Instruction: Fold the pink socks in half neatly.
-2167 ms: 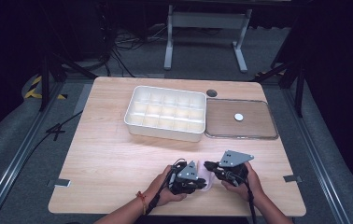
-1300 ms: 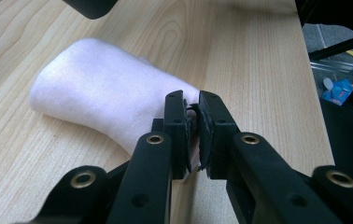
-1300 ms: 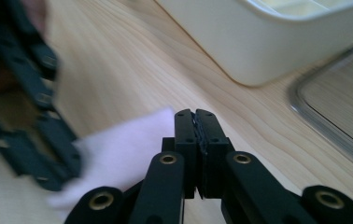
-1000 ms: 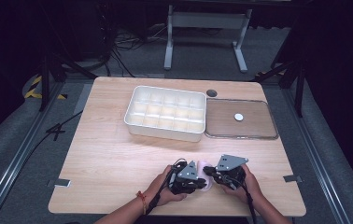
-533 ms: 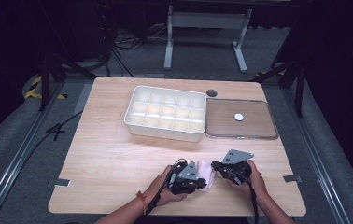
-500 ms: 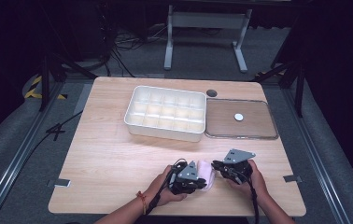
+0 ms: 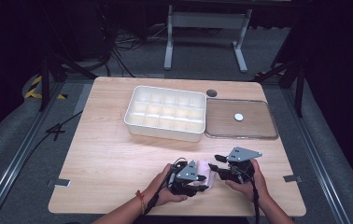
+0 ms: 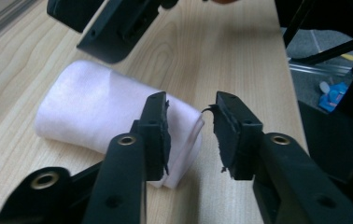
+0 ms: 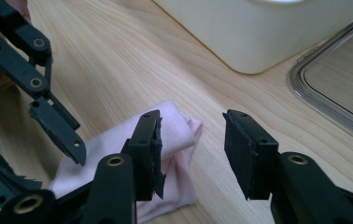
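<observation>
A folded pale pink cloth [image 7: 205, 167] lies on the wooden table [image 7: 118, 158] near its front edge, between my two grippers. My left gripper [image 7: 204, 183] points right at it. Its jaws have just been opening, and in the left gripper view they [image 8: 188, 105] stand apart over the cloth's [image 8: 100, 112] folded end without pressing it. My right gripper [image 7: 215, 164] points left at it. Its jaws have also just been opening, and in the right gripper view they [image 9: 191, 121] stand open, with the cloth [image 9: 104, 140] under the left one. The left gripper's jaws show at the left there.
A white compartment tray [image 7: 163, 130] stands at the back middle of the table. Beside it on the right lies a clear lid [image 7: 258, 128] with a small white disc [image 7: 238, 117] on it. Tray [image 9: 258, 28] and lid [image 9: 338, 88] lie beyond the right gripper.
The right gripper has drawn slightly to the right, away from the left one, and more of the pink cloth shows between them. The hands have otherwise stayed in place.
</observation>
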`<state>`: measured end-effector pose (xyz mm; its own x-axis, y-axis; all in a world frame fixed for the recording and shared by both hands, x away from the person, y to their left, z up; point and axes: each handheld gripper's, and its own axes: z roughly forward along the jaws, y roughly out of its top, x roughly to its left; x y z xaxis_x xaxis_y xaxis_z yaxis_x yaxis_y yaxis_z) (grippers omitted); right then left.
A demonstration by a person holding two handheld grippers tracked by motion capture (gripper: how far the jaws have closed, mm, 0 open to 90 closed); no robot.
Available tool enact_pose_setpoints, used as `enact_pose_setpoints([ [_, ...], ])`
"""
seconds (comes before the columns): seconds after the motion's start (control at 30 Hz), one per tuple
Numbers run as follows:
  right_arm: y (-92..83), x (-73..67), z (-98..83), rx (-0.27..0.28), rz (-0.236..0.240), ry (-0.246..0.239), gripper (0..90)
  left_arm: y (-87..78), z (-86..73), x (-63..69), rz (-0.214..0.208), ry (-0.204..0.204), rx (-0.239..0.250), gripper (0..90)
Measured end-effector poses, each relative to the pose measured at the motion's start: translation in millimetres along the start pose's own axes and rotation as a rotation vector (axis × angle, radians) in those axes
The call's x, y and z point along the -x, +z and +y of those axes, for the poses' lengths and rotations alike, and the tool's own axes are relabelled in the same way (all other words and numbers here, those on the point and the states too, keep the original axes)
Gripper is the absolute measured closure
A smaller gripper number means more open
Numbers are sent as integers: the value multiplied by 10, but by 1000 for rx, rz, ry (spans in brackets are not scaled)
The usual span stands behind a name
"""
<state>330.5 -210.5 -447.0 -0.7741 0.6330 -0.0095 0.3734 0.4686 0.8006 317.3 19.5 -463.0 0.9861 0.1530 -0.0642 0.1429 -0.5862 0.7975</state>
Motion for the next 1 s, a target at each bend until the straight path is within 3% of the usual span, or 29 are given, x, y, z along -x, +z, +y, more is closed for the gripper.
enact_pose_setpoints([
  [0.2,50,-94,37,-9,-1,-13,507,-211,60,-24,31,2,32,555],
  [0.43,139,-130,29,-42,21,-4,464,-559,35,-136,137,-23,54,474],
  [0.53,183,-126,5,-69,35,5,453,-663,-7,-163,170,-28,30,418],
  [0.57,249,-102,-47,-99,53,14,452,-730,-49,-172,199,-27,1,400],
  [0.6,249,-102,-47,-99,53,14,452,-730,-49,-172,199,-27,1,385],
  [0.63,259,-37,-67,-99,91,57,446,-792,-120,-183,226,-34,-17,373],
  [0.7,271,7,-84,-103,113,92,426,-831,-183,-195,240,-39,-45,350],
  [0.87,304,50,-105,-111,149,116,438,-900,-401,-222,279,-61,-122,307],
  [1.0,345,117,-120,-125,238,174,506,-1021,-648,-274,328,-92,-178,288],
])
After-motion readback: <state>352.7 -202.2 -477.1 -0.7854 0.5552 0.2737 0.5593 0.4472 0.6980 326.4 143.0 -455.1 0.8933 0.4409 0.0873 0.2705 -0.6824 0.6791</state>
